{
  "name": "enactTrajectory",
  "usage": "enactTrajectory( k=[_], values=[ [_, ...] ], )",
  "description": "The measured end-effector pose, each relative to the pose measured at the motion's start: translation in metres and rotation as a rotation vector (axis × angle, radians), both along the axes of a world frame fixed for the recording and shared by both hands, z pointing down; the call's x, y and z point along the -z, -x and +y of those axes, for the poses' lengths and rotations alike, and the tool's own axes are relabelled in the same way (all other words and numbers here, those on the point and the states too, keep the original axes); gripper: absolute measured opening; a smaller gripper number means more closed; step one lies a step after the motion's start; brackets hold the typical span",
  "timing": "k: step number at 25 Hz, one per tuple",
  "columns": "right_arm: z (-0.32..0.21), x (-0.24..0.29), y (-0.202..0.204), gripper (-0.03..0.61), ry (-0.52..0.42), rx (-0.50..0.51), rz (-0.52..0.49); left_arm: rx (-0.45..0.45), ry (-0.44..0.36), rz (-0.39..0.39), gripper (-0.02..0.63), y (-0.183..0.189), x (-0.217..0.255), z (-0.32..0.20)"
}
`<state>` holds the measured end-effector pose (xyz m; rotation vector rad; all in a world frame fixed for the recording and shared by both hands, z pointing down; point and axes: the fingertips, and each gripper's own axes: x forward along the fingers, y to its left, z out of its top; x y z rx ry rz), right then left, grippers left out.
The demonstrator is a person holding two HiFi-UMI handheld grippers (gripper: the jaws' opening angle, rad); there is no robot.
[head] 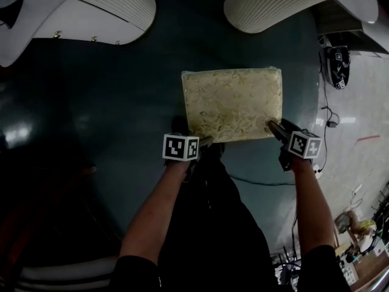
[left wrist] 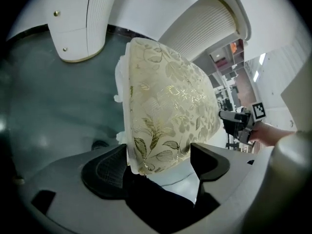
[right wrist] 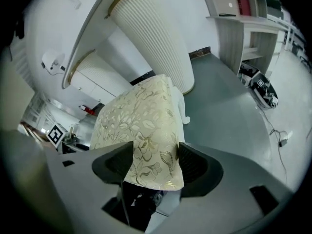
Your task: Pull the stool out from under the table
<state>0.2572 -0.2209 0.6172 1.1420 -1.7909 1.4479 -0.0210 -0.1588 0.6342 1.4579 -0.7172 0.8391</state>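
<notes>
Grip confirmed: near cushion corners of stool (head: 233, 104) clamped in left claw (left wrist: 158, 162) and right claw (right wrist: 156, 162). Pull both evenly toward body, level, sliding along floor (head: 121, 102). Avoid twisting, given likely slip on fabric. Watch far edge, standing near ribbed desk pedestals (head: 273, 5), apparently clear.

The dark green floor (head: 121, 102) carries a stool (head: 233, 104) with a cream, leaf-patterned cushion. It stands near two white ribbed table bases, one (head: 273, 2) just beyond it and the other (head: 115, 8) off to the left. A thin black cable (head: 261, 181) trails over the floor close to the stool. On the paler tiles (head: 364, 108) at the right lies a black device (head: 336, 66) bearing square markers.
</notes>
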Motion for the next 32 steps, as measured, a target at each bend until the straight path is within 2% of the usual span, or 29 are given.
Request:
enactTrajectory(
  k=[3,5,9,11,15,19,24,27,32],
  values=[
    [0.002,0.014,-0.006,0.285,-0.004,0.063,0.057,0.026,0.01,-0.01,0.413,0.007,0.025,0.0],
    [0.003,0.034,-0.014,0.285,-0.001,0.063,0.058,-0.012,-0.008,-0.039,0.413,0.015,0.05,0.006],
    [0.013,0.106,-0.01,0.285,0.003,-0.004,-0.039,-0.08,-0.058,-0.054,0.411,0.023,0.129,0.026],
    [0.017,0.151,0.004,0.285,-0.013,0.002,-0.086,-0.092,-0.086,-0.043,0.401,0.024,0.177,0.035],
    [0.006,0.235,0.043,0.285,-0.097,0.042,-0.164,-0.089,-0.208,-0.041,0.338,0.025,0.258,0.026],
    [0.023,0.306,0.079,0.285,-0.154,0.072,-0.253,-0.048,-0.326,-0.026,0.268,0.027,0.333,0.036],
    [0.03,0.381,0.123,0.285,-0.233,0.159,-0.345,-0.052,-0.482,-0.009,0.181,0.032,0.405,0.029],
    [0.039,0.42,0.147,0.285,-0.298,0.202,-0.369,-0.04,-0.579,0.005,0.103,0.041,0.446,0.026],
    [0.058,0.487,0.194,0.261,-0.408,0.253,-0.429,-0.037,-0.724,0.048,0.071,0.062,0.516,0.029]
  ],
)
